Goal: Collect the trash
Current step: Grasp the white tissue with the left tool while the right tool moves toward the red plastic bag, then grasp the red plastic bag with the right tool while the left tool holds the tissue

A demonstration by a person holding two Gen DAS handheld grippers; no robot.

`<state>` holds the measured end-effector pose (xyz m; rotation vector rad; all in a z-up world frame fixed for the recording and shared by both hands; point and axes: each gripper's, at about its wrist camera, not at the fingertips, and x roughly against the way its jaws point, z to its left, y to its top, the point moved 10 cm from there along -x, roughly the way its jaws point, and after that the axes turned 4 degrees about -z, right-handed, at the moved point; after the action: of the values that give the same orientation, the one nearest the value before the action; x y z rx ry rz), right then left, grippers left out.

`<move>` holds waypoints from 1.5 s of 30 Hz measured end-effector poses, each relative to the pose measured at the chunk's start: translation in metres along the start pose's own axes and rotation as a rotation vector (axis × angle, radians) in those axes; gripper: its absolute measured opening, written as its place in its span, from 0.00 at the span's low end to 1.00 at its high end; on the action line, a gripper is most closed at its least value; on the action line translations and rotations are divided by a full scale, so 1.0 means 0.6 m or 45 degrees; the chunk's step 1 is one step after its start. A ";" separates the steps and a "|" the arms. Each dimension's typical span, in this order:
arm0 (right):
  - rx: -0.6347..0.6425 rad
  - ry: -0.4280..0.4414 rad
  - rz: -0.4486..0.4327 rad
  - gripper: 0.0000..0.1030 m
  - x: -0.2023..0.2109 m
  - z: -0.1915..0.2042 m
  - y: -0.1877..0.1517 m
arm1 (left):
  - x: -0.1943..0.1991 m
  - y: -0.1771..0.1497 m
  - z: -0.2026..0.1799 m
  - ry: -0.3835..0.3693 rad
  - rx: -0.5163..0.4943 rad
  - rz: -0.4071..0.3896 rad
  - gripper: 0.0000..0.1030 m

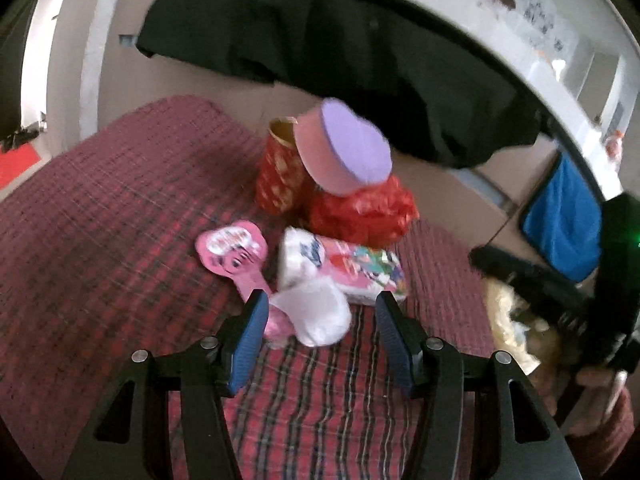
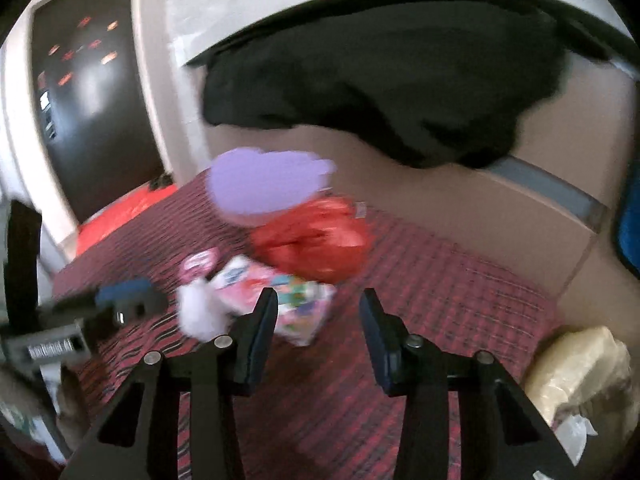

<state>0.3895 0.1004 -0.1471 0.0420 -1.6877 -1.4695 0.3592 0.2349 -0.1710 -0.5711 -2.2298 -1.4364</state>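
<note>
Red plaid fabric (image 1: 100,216) covers what looks like a bed or mat, and the trash is heaped in 1 loose cluster near its middle, which suits you: everything sits within a short reach of both hands. Your left gripper (image 1: 320,312) hangs just in front of the pile with its jaws spread and nothing pressed between the pads; the crumpled white tissue (image 1: 316,316) lies in the gap, nearer the left pad, so I judge it the likely first pick. Your right gripper (image 2: 318,312) is also parted, more narrowly, and holds nothing; only bare fabric shows between its fingers, with the pile just beyond.

Behind the tissue lies a colourful printed packet (image 1: 352,268), flat, its long axis running from upper left to lower right in the left view. Beside it the pink spoon-shaped wrapper (image 1: 234,254) lies flat too, its round head away from you and its narrow tail pointing toward the left pad. Further back, a red and gold tube (image 1: 280,168) stands roughly upright with its open mouth up, a heart-shaped box (image 1: 344,148) with a lilac face leans tilted against it, and a crumpled red bag (image 1: 364,212) props the box from below. A pale yellowish bag (image 2: 580,368) waits off to the right, perhaps the collection sack.
</note>
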 end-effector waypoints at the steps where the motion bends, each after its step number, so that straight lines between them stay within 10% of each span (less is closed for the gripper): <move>1: -0.032 -0.015 -0.009 0.38 0.002 -0.016 0.002 | -0.009 -0.003 -0.007 0.013 -0.010 0.009 0.55; 4: -0.093 -0.044 -0.044 0.39 0.009 -0.053 0.009 | -0.033 -0.006 -0.017 0.082 -0.070 0.010 0.53; 9: -0.077 -0.035 -0.073 0.40 0.008 -0.060 0.019 | -0.053 -0.017 0.002 0.104 -0.035 0.070 0.17; 17: 0.026 0.166 -0.109 0.40 -0.025 0.038 0.085 | 0.066 0.064 0.054 0.112 -0.060 -0.169 0.16; 26: 0.085 0.203 -0.087 0.40 -0.170 0.112 0.244 | 0.110 0.067 0.133 0.097 0.038 -0.178 0.16; 31: 0.110 0.191 0.091 0.40 -0.215 0.106 0.197 | 0.111 0.057 0.159 0.079 0.092 -0.163 0.16; 45: 0.105 0.254 0.068 0.42 -0.049 0.071 0.038 | 0.140 0.065 0.098 -0.047 0.068 -0.206 0.16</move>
<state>0.3927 0.1564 -0.1420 0.1811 -1.5742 -1.3103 0.3038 0.3132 -0.1173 -0.4110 -2.3828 -1.4485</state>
